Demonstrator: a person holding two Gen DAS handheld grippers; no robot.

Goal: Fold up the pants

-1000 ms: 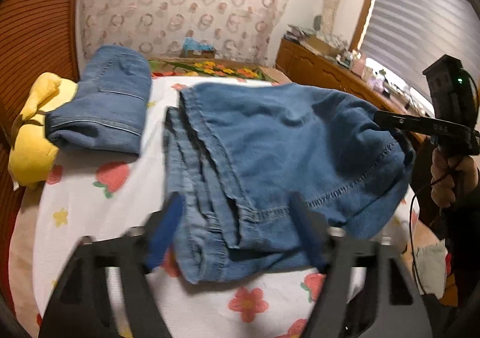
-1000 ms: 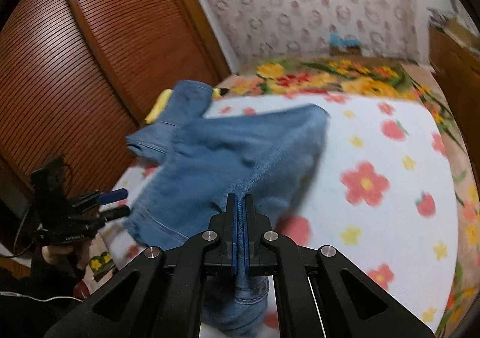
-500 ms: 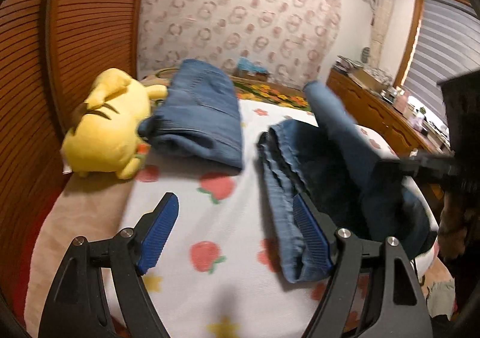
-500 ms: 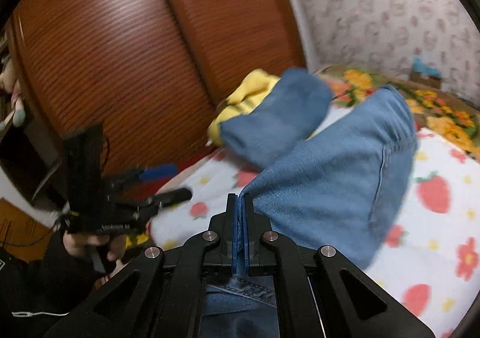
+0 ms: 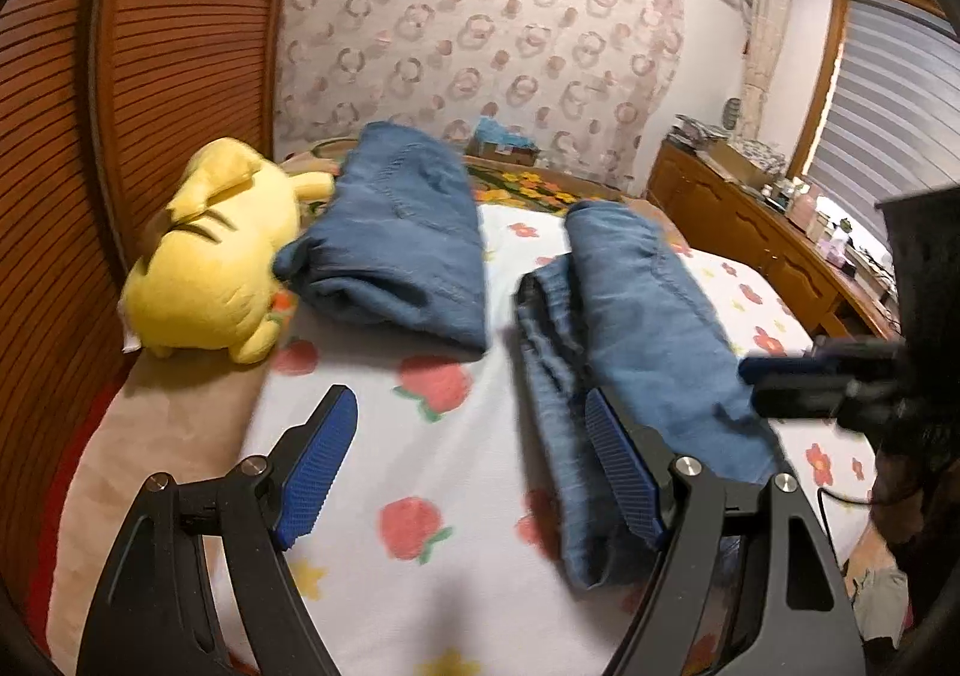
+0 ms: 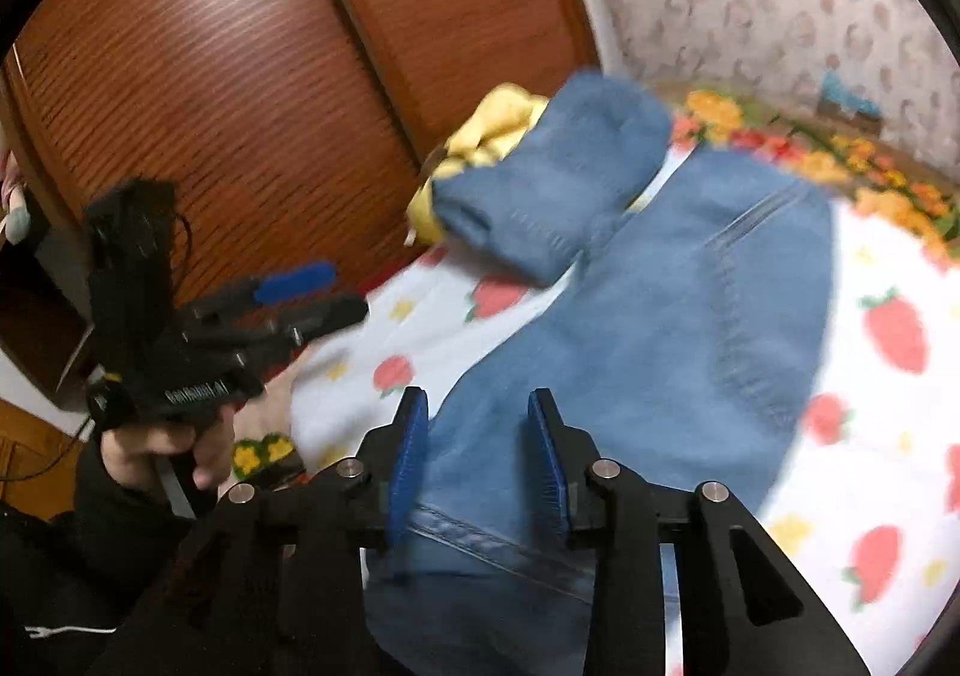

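Observation:
A pair of blue jeans (image 5: 630, 328) lies folded lengthwise on the flowered bed sheet (image 5: 408, 436); it also shows in the right wrist view (image 6: 678, 328). My left gripper (image 5: 468, 472) is open and empty, low over the sheet, its right finger beside the jeans' near end. My right gripper (image 6: 477, 460) is open, its blue pads either side of the jeans' near edge without holding it. It also shows in the left wrist view (image 5: 804, 376), at the jeans' right edge.
A second folded pair of jeans (image 5: 396, 238) lies at the back left, against a yellow plush toy (image 5: 210, 256). A wooden slatted wardrobe (image 5: 120, 76) stands along the left side. A wooden dresser (image 5: 750, 220) stands at the right.
My right gripper has carried the jeans' leg over onto the rest, laid it down and opened. My left gripper has stayed open and swung left.

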